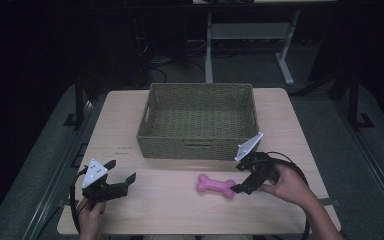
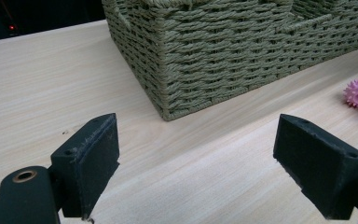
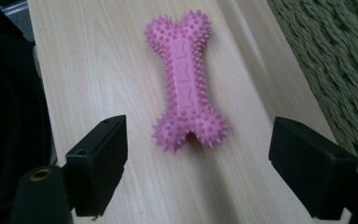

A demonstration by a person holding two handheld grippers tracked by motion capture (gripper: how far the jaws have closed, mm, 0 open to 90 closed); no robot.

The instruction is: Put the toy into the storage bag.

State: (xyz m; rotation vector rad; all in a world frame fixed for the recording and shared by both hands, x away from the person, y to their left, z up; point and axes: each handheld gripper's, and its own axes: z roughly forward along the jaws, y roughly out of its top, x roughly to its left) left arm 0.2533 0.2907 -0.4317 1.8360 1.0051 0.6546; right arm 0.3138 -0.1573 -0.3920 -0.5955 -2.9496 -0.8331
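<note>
Just in front of the basket [image 1: 198, 120], right gripper [image 3: 196, 163] lines up wide-open jaws around the bone toy [image 3: 185, 79], likely for pickup; left gripper [image 1: 122, 181] idles open, left of basket.

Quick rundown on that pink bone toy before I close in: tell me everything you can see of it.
The pink bone toy looks like soft rubber: two knobbed ends covered in small spikes, a smoother flat shaft with embossed marks. It lies flat on the wooden table, in front of the woven basket and apart from it. The right gripper sits at its right end, jaws open, the end just ahead of the gap; nothing visibly grips it. It looks whole and undeformed.
</note>
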